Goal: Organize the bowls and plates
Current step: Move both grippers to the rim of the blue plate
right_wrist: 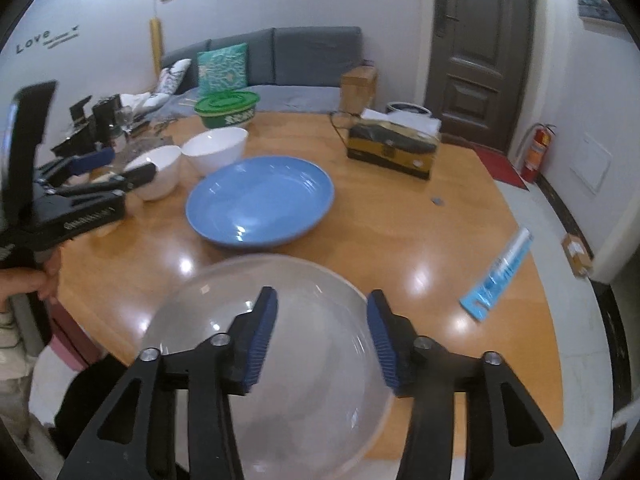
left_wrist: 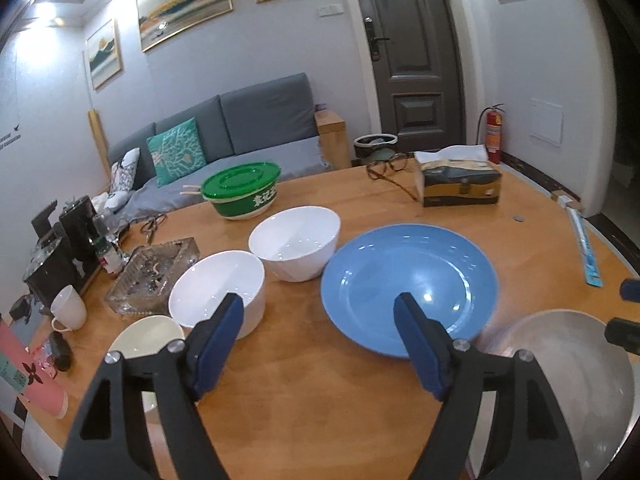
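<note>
A blue plate lies mid-table, also in the right wrist view. Two white bowls stand left of it. A cream plate lies at the near left edge. A clear glass plate lies at the near right. My left gripper is open and empty, hovering between the nearer white bowl and the blue plate. My right gripper is open and empty, just above the glass plate.
A green lidded bowl, a glass ashtray, a white mug, a tissue box, glasses and a blue tube sit on the wooden table. A sofa stands behind.
</note>
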A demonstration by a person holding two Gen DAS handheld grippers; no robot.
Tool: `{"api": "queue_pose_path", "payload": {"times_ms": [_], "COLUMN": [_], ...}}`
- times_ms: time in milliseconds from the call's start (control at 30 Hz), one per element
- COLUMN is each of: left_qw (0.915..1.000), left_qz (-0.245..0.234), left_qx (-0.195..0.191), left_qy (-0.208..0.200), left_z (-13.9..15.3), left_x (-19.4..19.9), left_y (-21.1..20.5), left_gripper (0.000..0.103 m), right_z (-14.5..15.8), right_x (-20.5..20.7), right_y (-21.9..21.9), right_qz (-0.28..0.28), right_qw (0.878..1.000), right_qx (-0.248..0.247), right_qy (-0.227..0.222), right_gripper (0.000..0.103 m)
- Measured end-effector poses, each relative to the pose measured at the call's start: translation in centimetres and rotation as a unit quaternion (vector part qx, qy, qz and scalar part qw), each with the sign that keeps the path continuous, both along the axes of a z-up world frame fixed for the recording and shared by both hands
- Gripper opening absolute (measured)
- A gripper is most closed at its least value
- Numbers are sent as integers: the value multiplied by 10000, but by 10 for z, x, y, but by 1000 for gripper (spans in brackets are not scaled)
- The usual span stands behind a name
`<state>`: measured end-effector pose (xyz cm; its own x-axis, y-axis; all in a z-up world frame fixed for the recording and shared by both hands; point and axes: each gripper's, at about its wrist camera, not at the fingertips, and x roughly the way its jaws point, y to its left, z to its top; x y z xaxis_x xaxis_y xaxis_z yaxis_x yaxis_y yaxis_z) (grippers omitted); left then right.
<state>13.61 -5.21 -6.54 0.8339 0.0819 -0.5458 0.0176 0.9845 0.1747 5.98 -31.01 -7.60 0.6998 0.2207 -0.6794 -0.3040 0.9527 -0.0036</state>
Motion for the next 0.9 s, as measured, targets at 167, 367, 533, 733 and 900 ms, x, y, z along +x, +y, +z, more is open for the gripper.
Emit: {"api": "queue_pose_path", "payload": {"times_ms": [167, 367, 533, 733, 900], "left_qw": [9996, 9986, 9975, 9965, 9957], "left_qz": [164, 219, 184, 175, 149], "left_qx": [107, 135, 145, 155, 94], "left_qy": [178, 467, 660, 799, 907], "left_z": [-16, -41, -55, -67, -72], "left_x": [32, 65, 83, 98, 106], "left_y": [3, 1, -4, -5, -5], "left_gripper": [75, 75, 75, 75, 75], "right_z": [7, -5, -29, -45, -57], "right_x": [32, 76, 111, 139, 155], "right_y": [11, 19, 25, 30, 32], "right_qz": [282, 449, 487, 509, 456], "right_qw": [9996, 9989, 9977, 9959, 9945], "right_qx": [-28, 111, 170, 91, -17], "right_qy": [-81, 50, 436, 738, 944], "right_gripper": [65, 73, 73, 73, 73]}}
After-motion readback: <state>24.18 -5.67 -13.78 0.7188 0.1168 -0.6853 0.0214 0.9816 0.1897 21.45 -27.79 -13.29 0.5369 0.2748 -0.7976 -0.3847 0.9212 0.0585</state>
